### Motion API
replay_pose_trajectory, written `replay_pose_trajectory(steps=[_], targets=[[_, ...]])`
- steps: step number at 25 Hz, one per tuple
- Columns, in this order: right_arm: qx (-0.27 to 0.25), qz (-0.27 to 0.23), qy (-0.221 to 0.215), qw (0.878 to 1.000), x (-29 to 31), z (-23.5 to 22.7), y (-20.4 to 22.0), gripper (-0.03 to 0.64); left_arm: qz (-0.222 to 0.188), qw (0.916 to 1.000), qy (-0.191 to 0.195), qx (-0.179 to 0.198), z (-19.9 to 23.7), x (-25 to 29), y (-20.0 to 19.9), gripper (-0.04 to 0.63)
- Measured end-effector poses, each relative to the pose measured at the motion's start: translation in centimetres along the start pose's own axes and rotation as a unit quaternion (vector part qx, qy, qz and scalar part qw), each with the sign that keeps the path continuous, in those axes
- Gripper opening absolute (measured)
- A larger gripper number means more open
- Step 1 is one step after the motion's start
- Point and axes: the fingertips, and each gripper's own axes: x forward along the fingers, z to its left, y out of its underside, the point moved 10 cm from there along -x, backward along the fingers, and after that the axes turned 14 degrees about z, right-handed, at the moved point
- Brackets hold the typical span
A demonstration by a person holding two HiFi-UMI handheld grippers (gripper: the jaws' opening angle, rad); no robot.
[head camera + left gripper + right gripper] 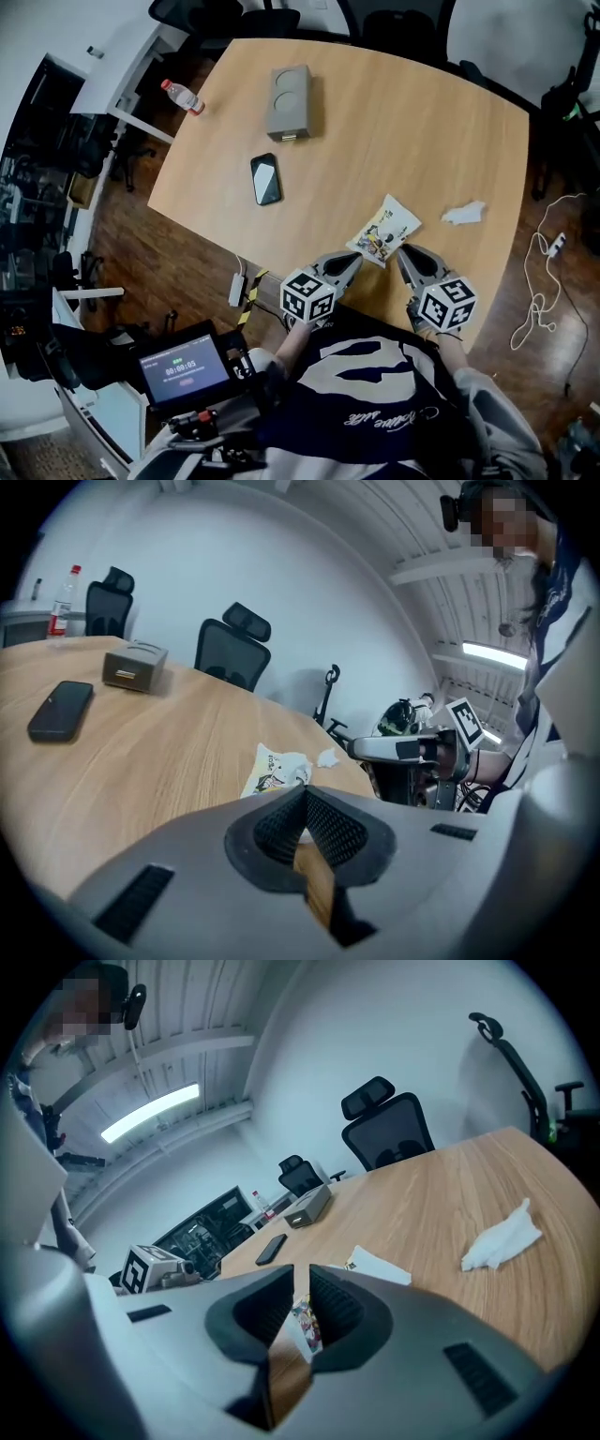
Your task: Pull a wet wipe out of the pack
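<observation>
The wipe pack (383, 231) is lying flat on the worktop (441, 122) near my edge, right in front of both claws. My left claw (305, 794) is pinched together on nothing, its tip just beside the pack's near-left corner. My right claw (298, 1283) is only cracked a sliver. The pack's edge shows in that gap but isn't clamped. A loose wipe (464, 214) sits off to the right.

Phone (266, 178); grey box (290, 101); bottle (182, 96) on table (422, 131)
</observation>
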Motion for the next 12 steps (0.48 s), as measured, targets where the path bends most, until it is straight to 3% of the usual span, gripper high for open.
replay_pose_trajectory(steps=[6, 9, 12], targets=[[0.000, 0.009, 0.055, 0.998, 1.4, 0.4, -0.8, 0.147, 0.060, 0.9943, 0.033, 0.082, 2.9, 2.3, -2.5, 0.002], [0.010, 0.016, 0.081, 0.997, 2.0, 0.4, -1.1, 0.182, 0.106, 0.9831, 0.024, 0.147, 3.6, 3.4, -3.0, 0.002], [0.017, 0.025, 0.099, 0.995, 3.3, 0.2, -1.5, 0.199, 0.149, 0.9715, 0.019, 0.183, 4.3, 4.6, -2.7, 0.002]])
